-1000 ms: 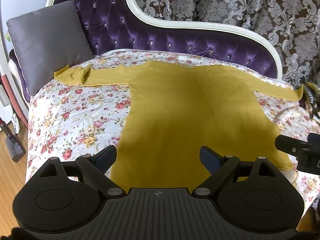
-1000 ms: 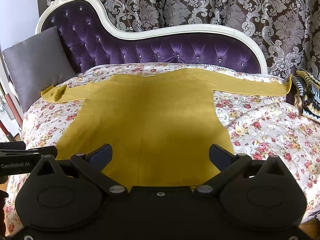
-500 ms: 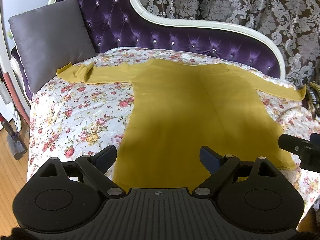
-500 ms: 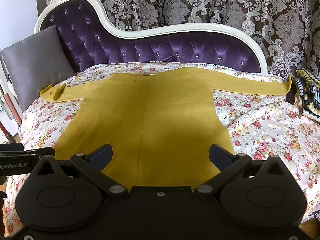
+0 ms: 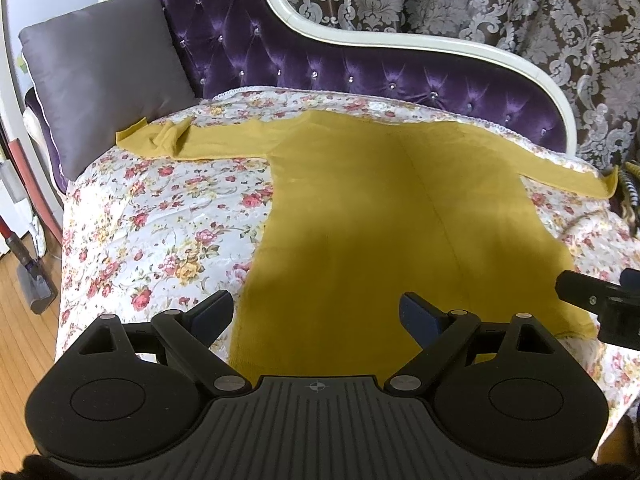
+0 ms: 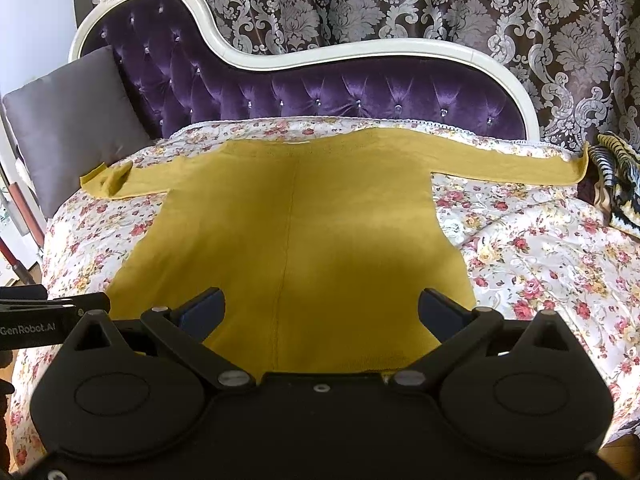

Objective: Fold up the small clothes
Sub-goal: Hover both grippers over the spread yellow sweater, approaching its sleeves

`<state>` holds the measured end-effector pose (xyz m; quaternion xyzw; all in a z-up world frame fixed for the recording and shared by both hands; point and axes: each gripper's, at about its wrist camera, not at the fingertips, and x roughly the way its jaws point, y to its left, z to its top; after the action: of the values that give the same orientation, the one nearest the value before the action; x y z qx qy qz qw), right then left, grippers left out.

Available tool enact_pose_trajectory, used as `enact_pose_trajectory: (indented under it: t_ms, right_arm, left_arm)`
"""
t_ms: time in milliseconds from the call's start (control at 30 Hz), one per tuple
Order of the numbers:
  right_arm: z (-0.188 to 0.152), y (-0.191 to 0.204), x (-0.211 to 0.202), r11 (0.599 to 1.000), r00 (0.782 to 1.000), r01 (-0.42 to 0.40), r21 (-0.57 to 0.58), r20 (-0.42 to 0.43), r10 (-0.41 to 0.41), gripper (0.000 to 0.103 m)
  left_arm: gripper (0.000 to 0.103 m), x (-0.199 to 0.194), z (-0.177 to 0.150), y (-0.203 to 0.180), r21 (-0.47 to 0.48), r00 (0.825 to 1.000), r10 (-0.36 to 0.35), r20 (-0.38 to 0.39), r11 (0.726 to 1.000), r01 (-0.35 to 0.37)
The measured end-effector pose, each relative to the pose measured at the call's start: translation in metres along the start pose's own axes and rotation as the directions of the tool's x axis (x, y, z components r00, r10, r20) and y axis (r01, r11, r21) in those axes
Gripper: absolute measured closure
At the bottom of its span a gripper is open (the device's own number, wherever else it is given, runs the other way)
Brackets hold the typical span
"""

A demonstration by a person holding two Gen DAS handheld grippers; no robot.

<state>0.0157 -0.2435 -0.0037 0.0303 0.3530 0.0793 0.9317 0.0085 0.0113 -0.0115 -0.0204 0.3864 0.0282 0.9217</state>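
Since the earlier frame both tongs have drifted a little, and the mustard top has not moved on the bed; its cuffs and hem lie as they did.

Nearest, the left tongs hang spread above the near hem, pinching nothing; the right tongs hang the same way, spread and empty, over the hem's middle and right part. The mustard top lies flat, hem toward the cameras and neckline toward the headboard, on the floral bedspread.

To fold well, in my judgement, each of the tongs should drop to one hem corner, pinch both layers, and carry them evenly so the cloth stays smooth; the crumpled left cuff would want straightening first, and the sleeves folding in before the body.

Counted: one top, two sleeves, two tongs; farther off, one grey cushion, one purple tufted headboard, one striped garment at the right edge, and the patterned curtain behind.
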Motion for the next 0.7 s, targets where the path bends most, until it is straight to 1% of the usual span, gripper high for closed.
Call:
enact_pose_trajectory:
  t_ms: [200,500,700]
  right_arm:
    - [-0.0012,0.0007,0.001,1.0,1.0,0.005,-0.005,-0.009,-0.005,0.001]
    - [-0.0046,0.0009,-0.0014,1.0,0.999,0.023,-0.004,-0.031,-0.023,0.001]
    - [-0.0062,0.0003,-0.005,1.0,0.999,0.026,-0.002,-0.037,-0.026,0.001]
  left_arm:
    - [0.012,0.0012,-0.0016,-0.0013,0.004,1.0,-0.012,-0.023,1.0,0.012]
    - [0.012,-0.0036,-0.0058,-0.0068,0.016,0.999,-0.028,-0.037,0.999,0.029]
    - [0.012,-0.0052,-0.0086,-0.0091,0.014,0.996,-0.051,-0.072,0.999,0.052]
